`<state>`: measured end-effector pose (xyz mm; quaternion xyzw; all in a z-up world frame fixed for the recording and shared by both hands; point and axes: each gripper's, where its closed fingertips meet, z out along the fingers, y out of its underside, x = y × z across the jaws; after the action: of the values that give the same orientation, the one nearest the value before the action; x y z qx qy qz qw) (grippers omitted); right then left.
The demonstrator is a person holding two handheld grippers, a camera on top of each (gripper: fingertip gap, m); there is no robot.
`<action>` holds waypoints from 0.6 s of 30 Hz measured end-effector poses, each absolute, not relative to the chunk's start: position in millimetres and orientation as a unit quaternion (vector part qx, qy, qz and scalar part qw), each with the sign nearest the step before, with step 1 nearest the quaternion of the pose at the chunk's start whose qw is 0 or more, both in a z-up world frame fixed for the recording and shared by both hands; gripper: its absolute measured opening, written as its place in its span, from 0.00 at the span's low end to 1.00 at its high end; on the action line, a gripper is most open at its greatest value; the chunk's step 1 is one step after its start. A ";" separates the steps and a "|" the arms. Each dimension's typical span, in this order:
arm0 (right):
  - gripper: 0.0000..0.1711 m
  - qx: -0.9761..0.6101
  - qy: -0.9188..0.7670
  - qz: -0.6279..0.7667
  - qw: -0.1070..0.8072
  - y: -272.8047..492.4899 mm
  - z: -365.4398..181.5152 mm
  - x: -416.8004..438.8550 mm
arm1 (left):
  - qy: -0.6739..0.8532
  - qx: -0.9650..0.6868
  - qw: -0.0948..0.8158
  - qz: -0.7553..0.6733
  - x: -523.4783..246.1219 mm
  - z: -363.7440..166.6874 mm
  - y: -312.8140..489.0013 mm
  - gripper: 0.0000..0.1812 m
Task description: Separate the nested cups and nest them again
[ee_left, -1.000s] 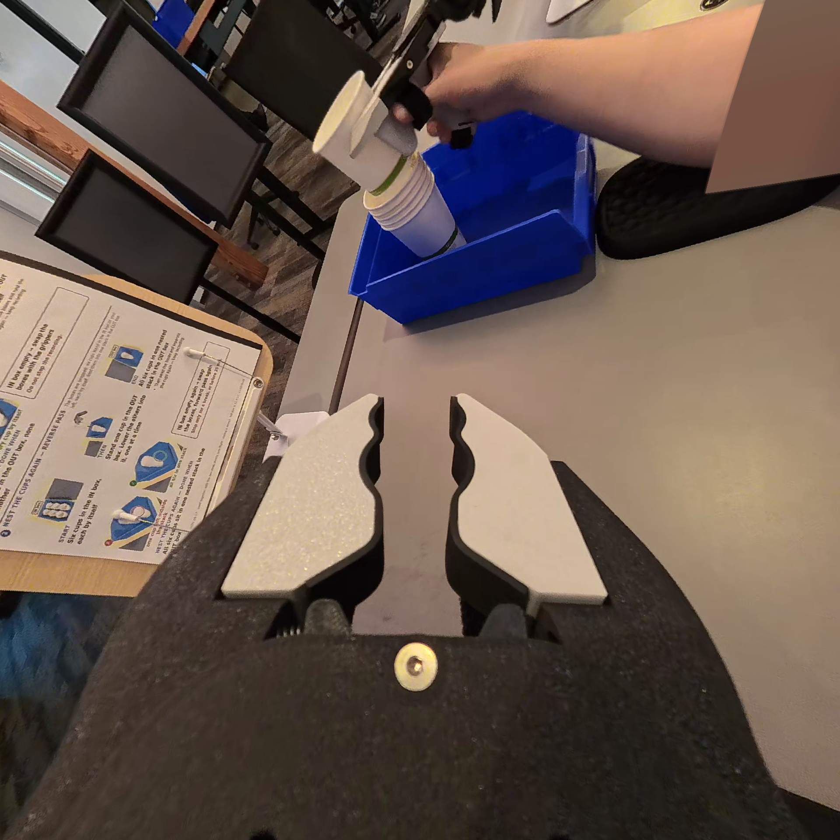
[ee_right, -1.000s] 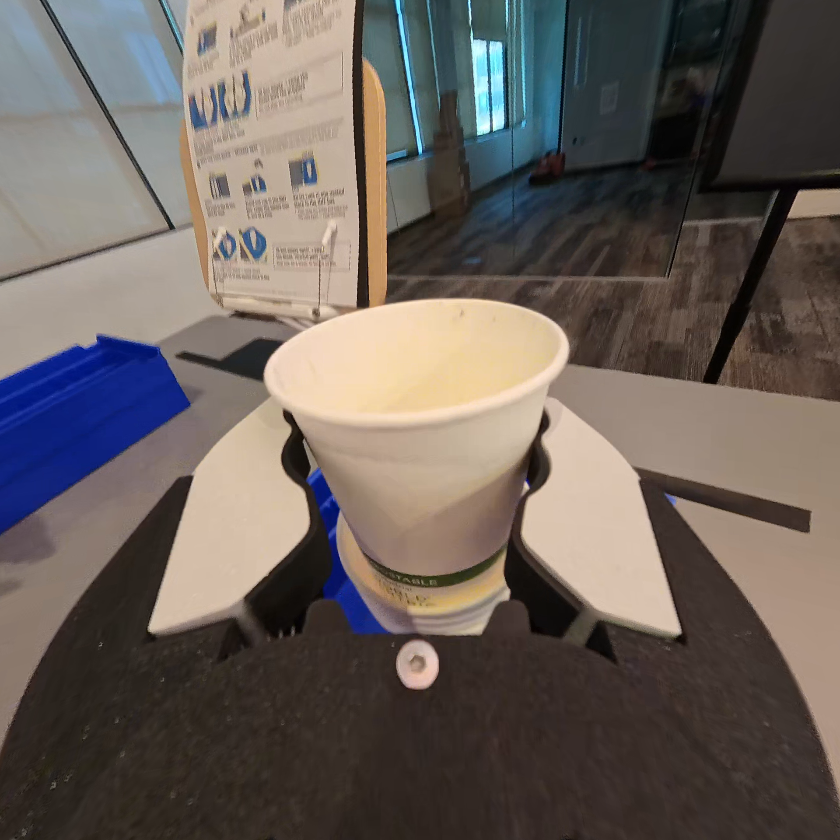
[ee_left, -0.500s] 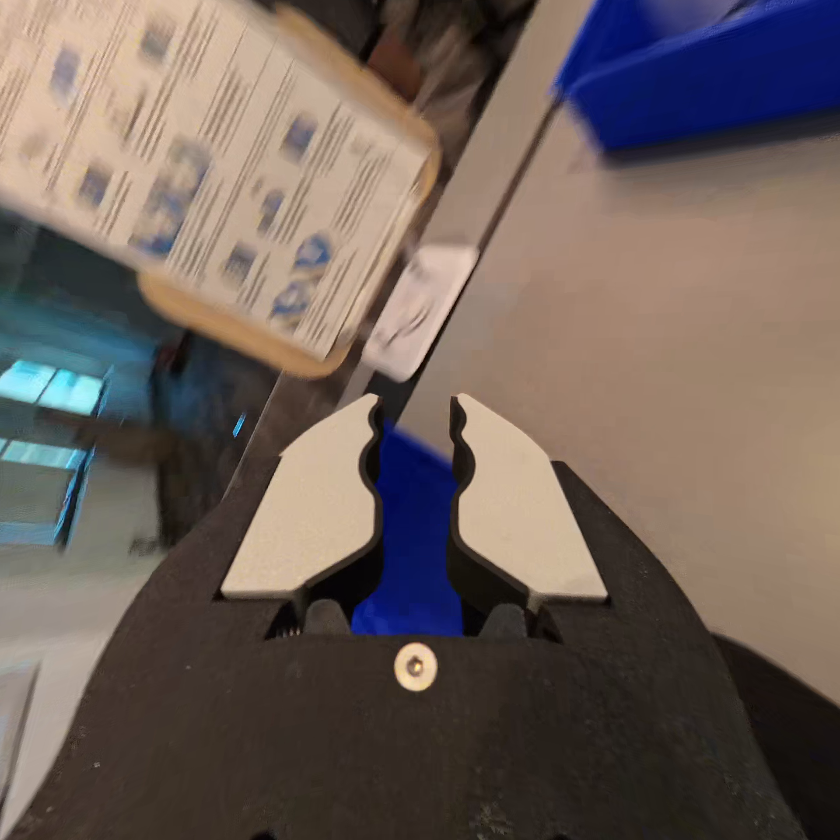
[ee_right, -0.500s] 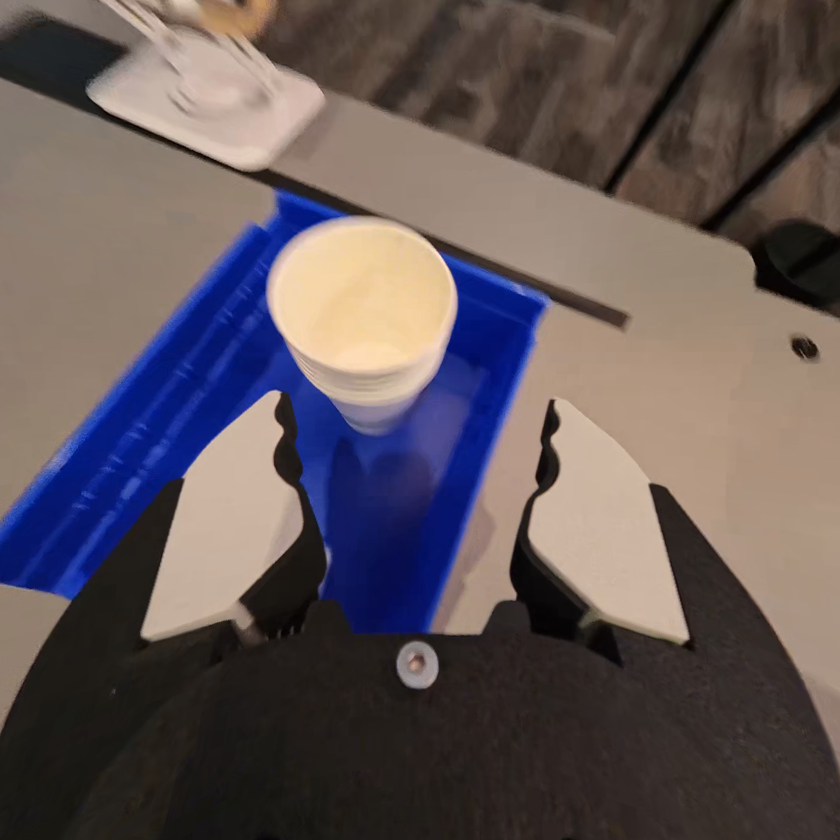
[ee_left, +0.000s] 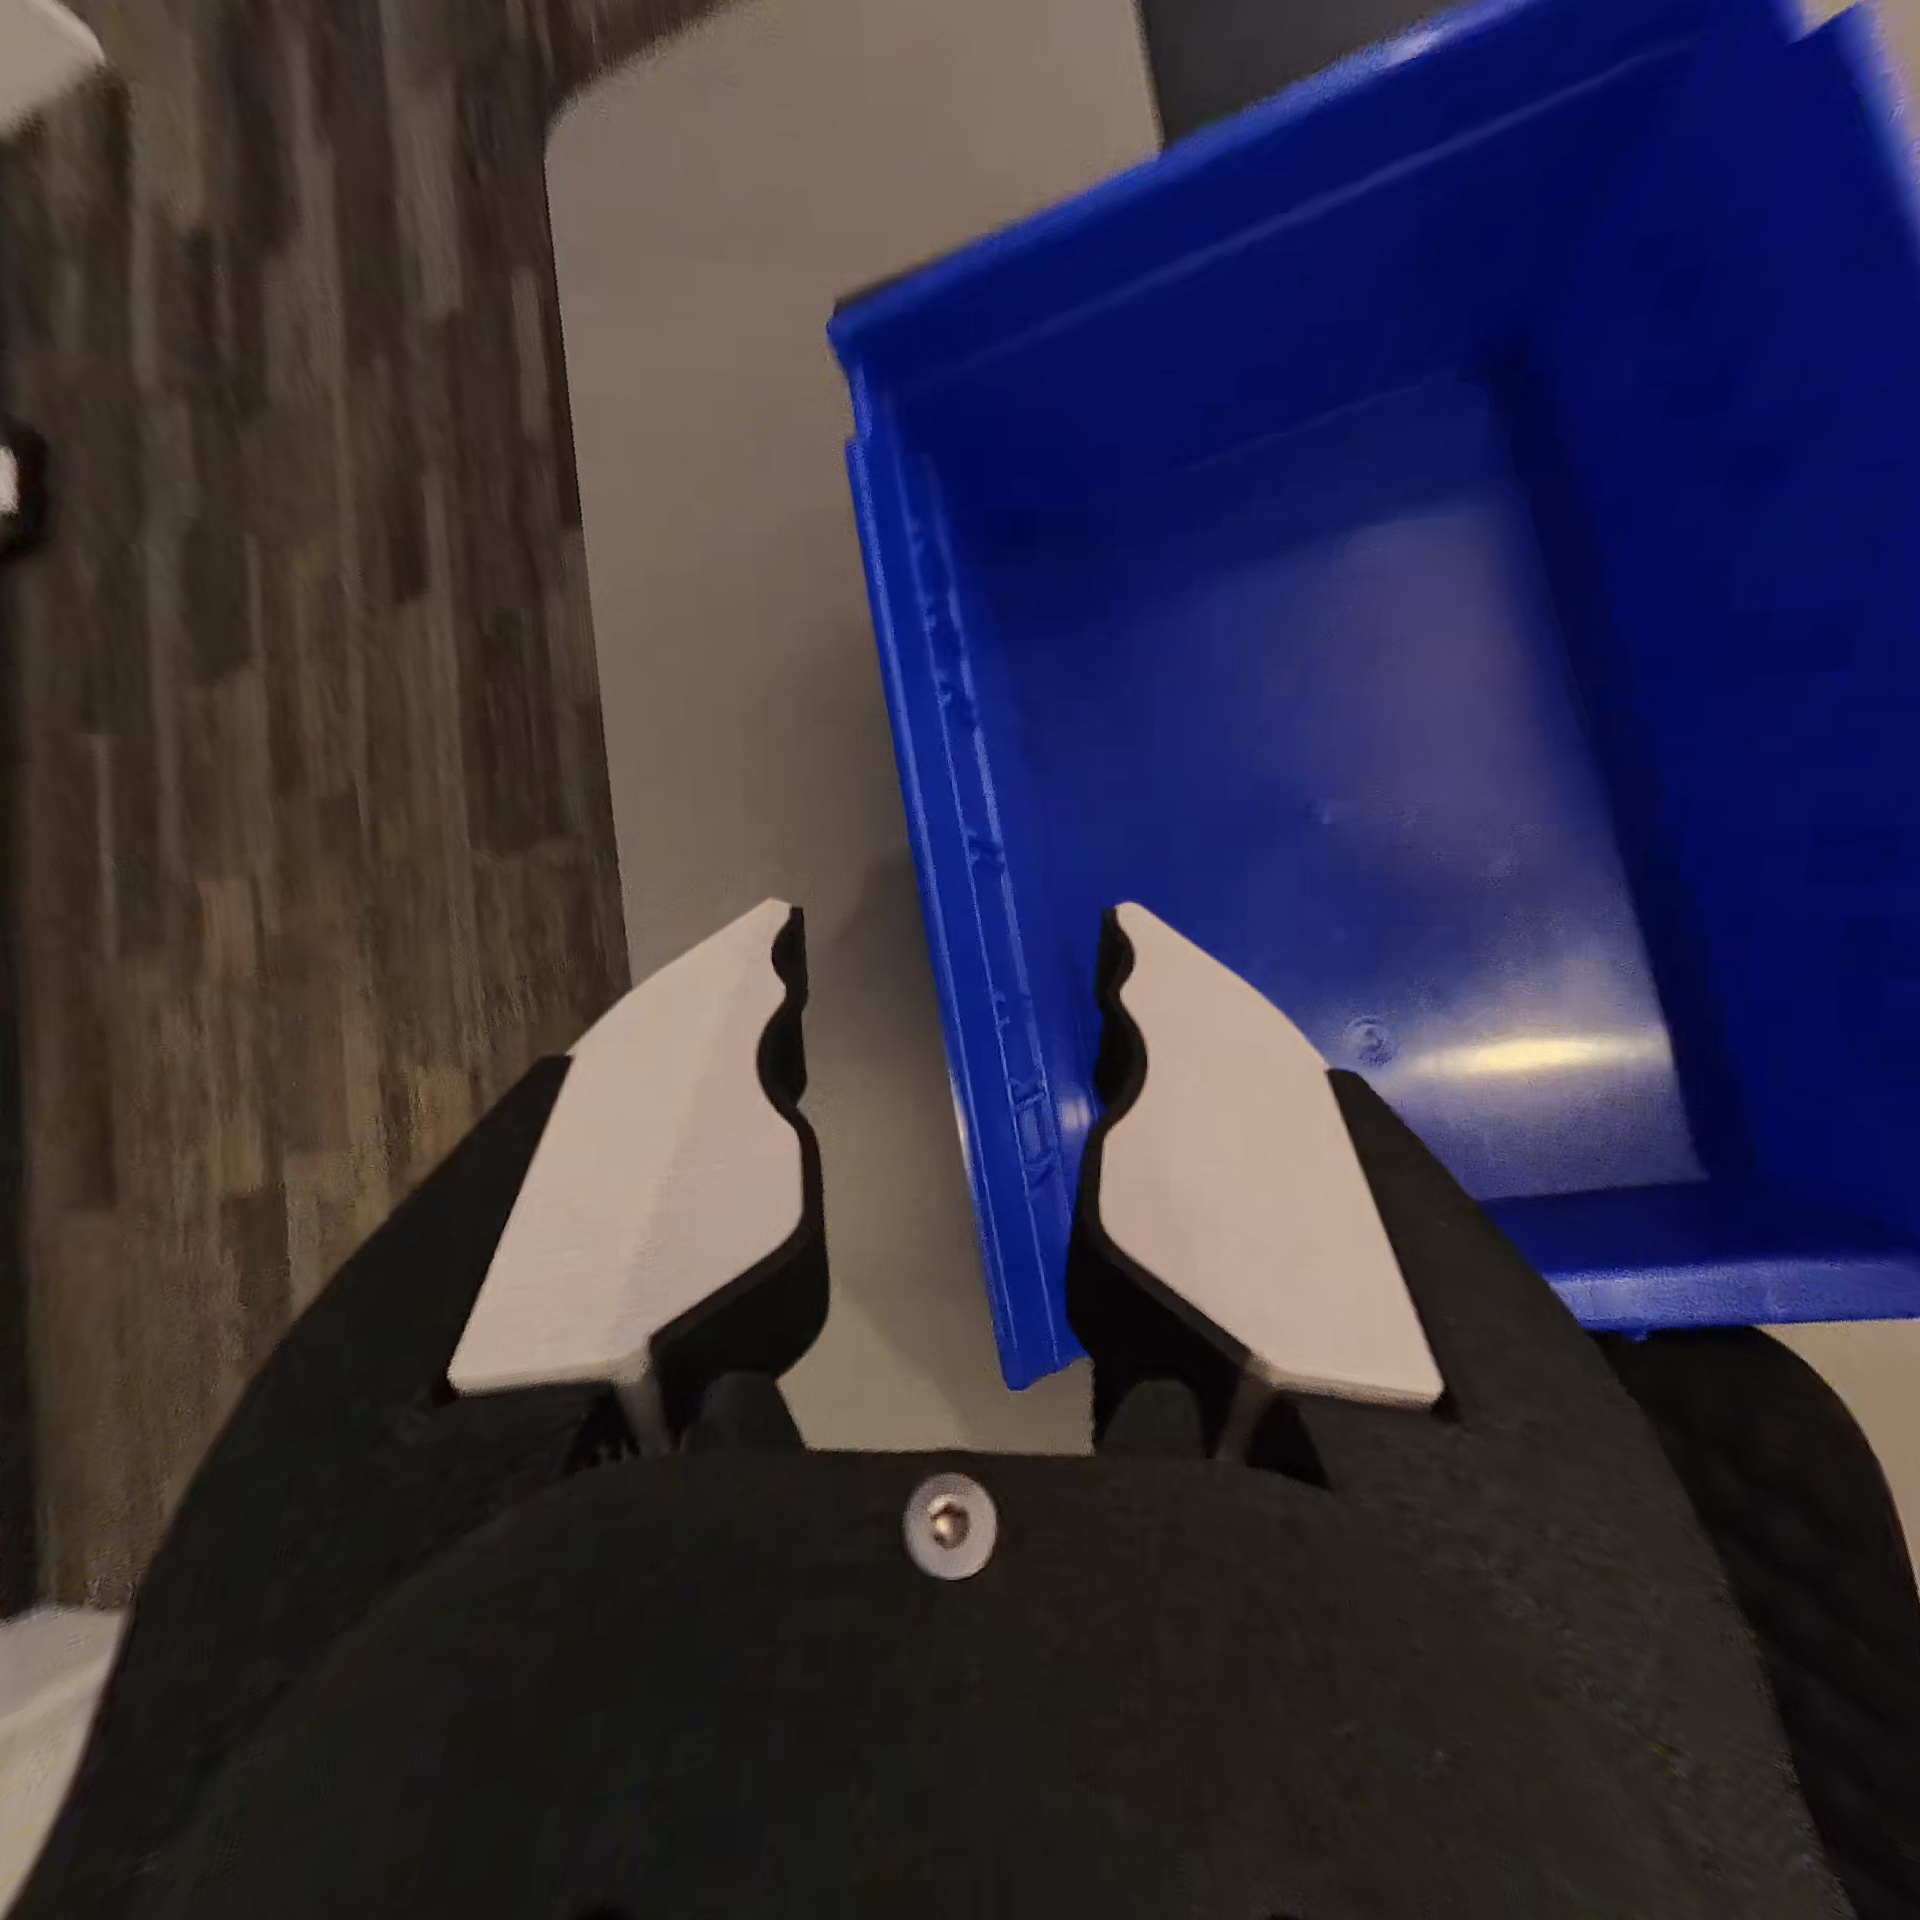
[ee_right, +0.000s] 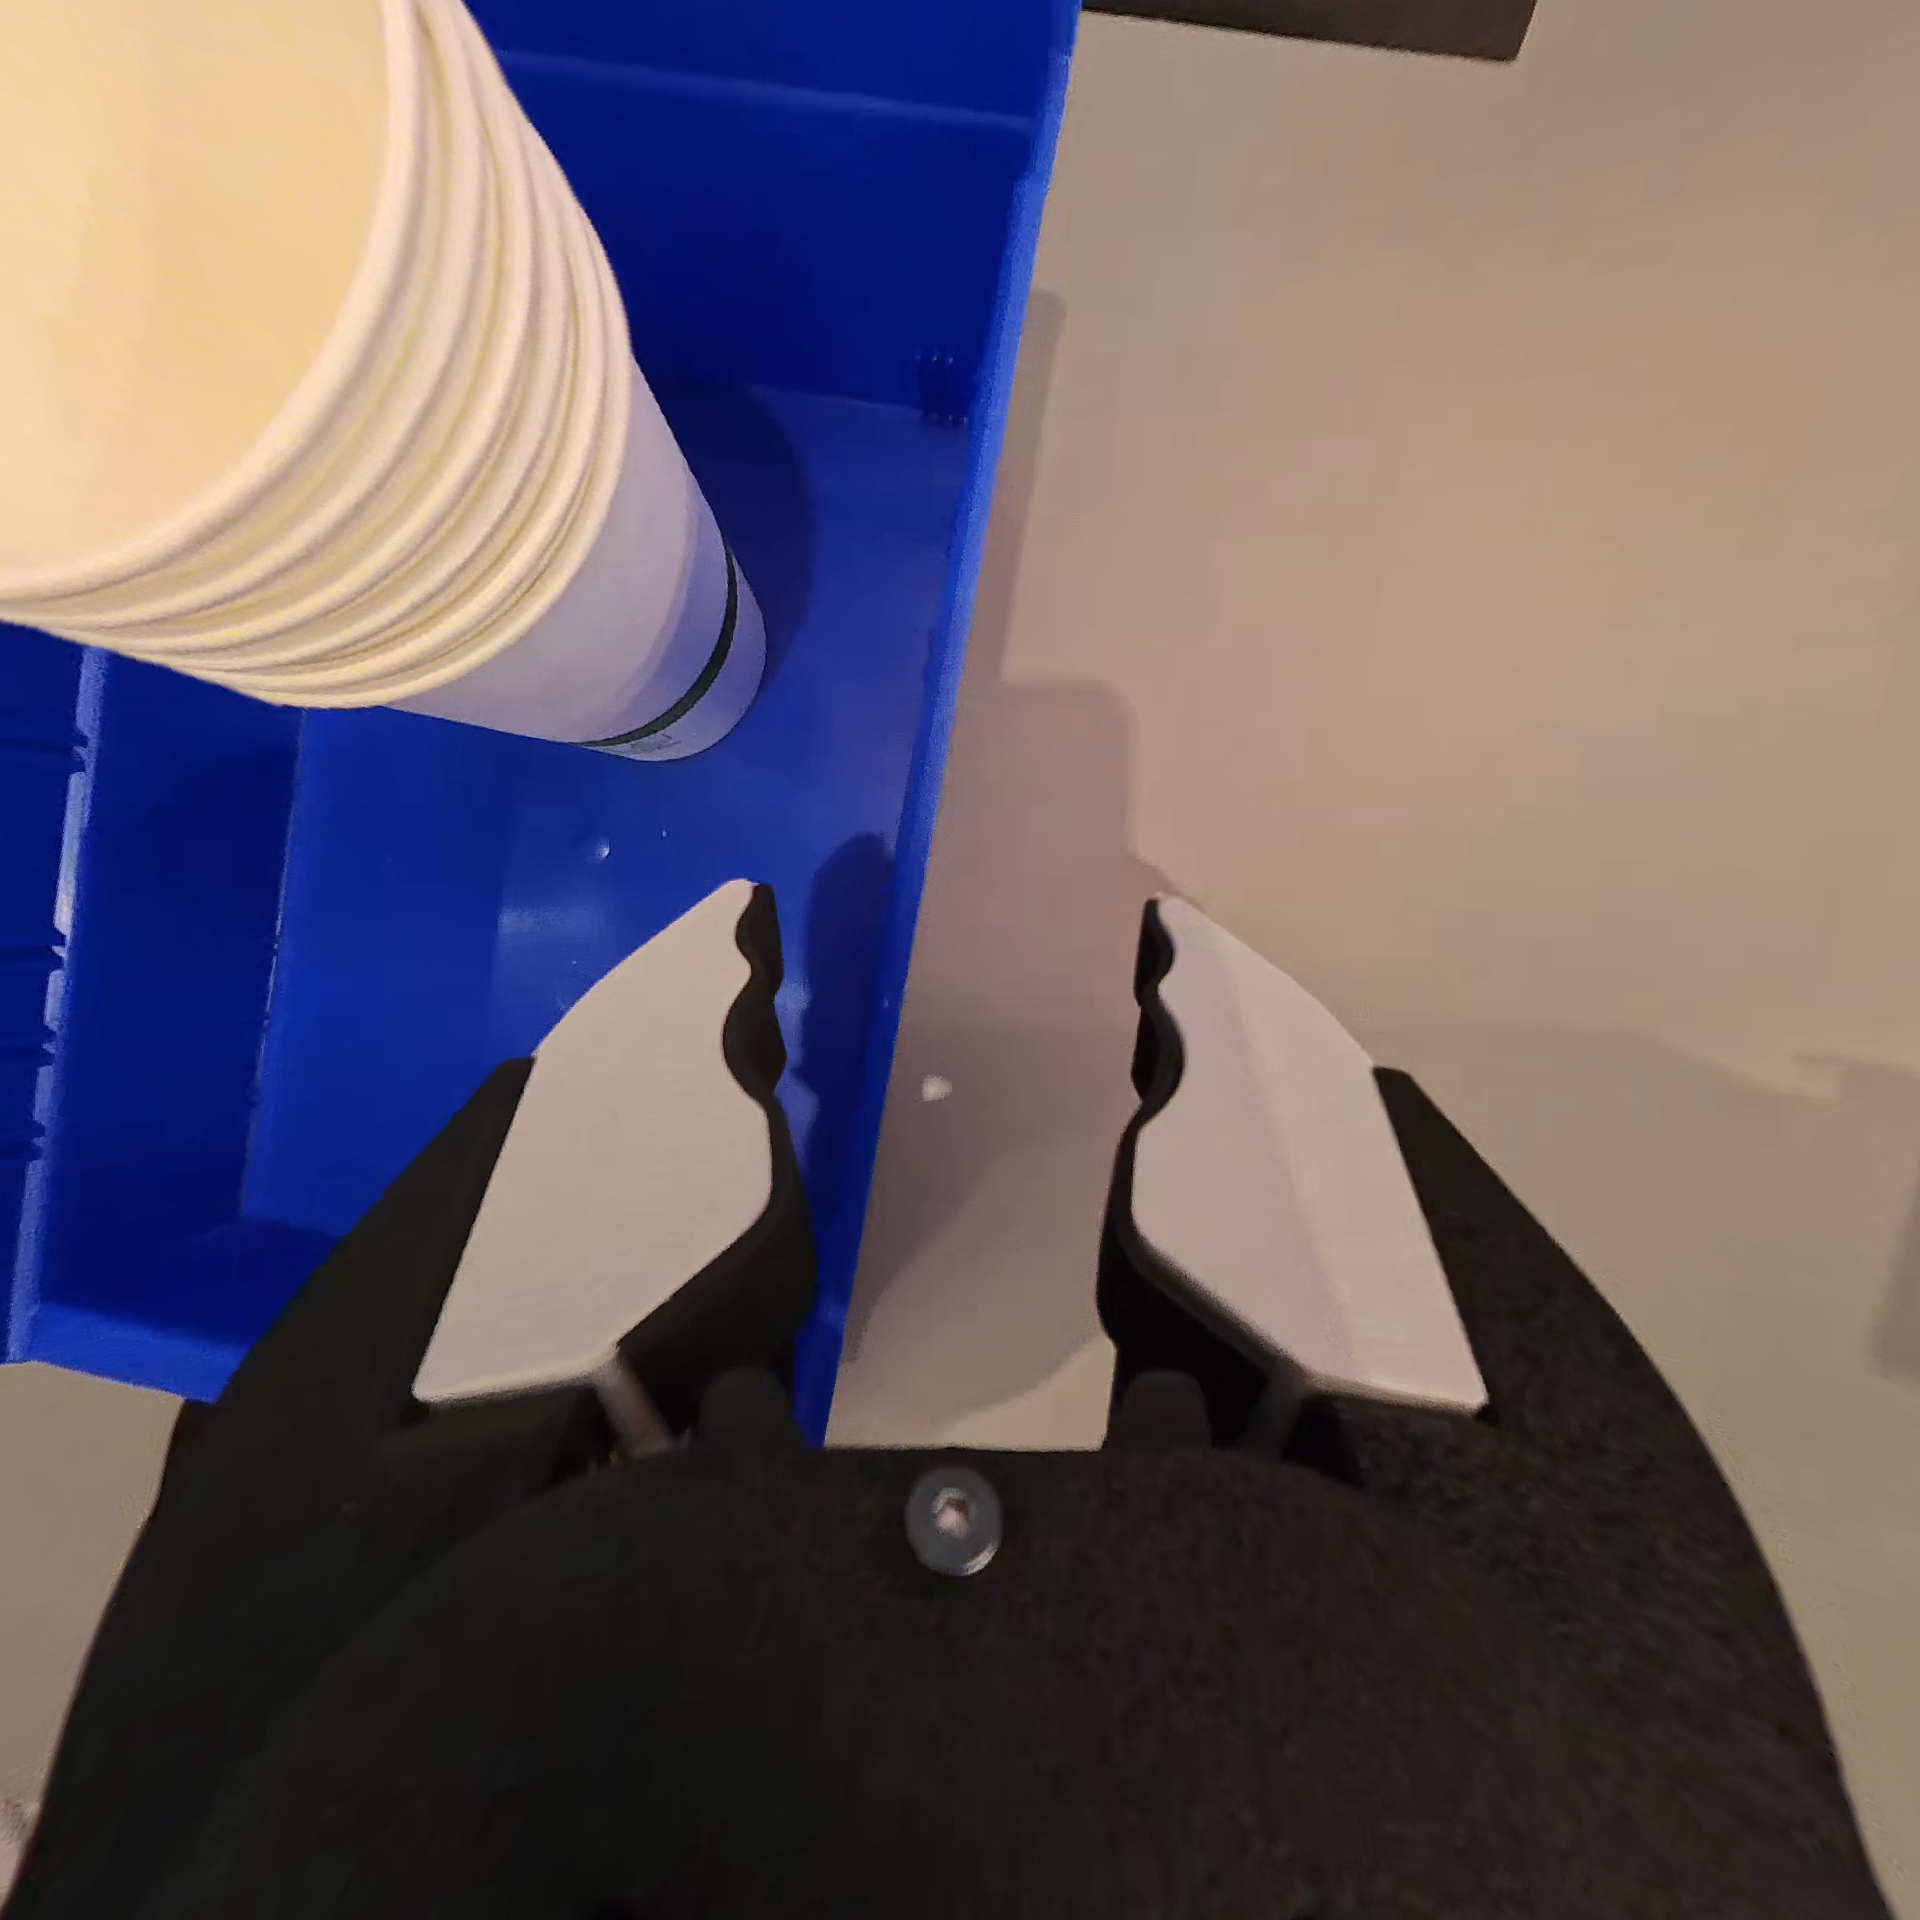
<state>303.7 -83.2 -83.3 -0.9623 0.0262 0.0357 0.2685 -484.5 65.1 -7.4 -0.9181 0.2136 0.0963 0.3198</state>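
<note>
The stack of nested cups (ee_right: 343,353) stands upright inside a blue bin (ee_right: 966,582) in the right wrist view, its base on the bin floor close to the bin's right wall. The cups are white paper with rolled rims stepped one above another, and the outermost carries a dark green band near its foot — small print sits by that band, too blurred to make out. The right gripper (ee_right: 951,899) hangs over that right wall with its jaws spread wide and nothing between them; the left finger is over the bin floor, the right finger over the bare grey table (ee_right: 1455,520).

In the left wrist view the left gripper (ee_left: 951,914) is likewise spread apart and empty, straddling the left wall of a second blue bin (ee_left: 935,644), which holds nothing visible. Raised moulded marks run along that wall's rim, possibly lettering — the motion blur leaves it unclear. This bin rests on a pale grey table (ee_left: 727,416) near its edge, and beyond the edge lies a floor (ee_left: 291,727) of dark wood-look planks, smeared by blur.
</note>
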 end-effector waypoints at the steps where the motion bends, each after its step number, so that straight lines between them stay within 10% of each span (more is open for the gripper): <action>1: 0.37 -0.963 0.030 0.040 0.263 -84.1 -85.1 303.8 | 0.206 -0.926 0.302 0.087 -486.8 -15.6 65.1 0.29; 18: 0.20 -0.970 0.059 0.065 0.226 -83.2 -93.3 291.7 | 0.147 -0.978 0.147 0.026 -505.5 -85.6 53.9 0.23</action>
<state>291.7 -83.2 -93.3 -0.9701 0.0586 0.0648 0.2264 -505.5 53.9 -85.6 -0.9777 0.1473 0.0258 0.1475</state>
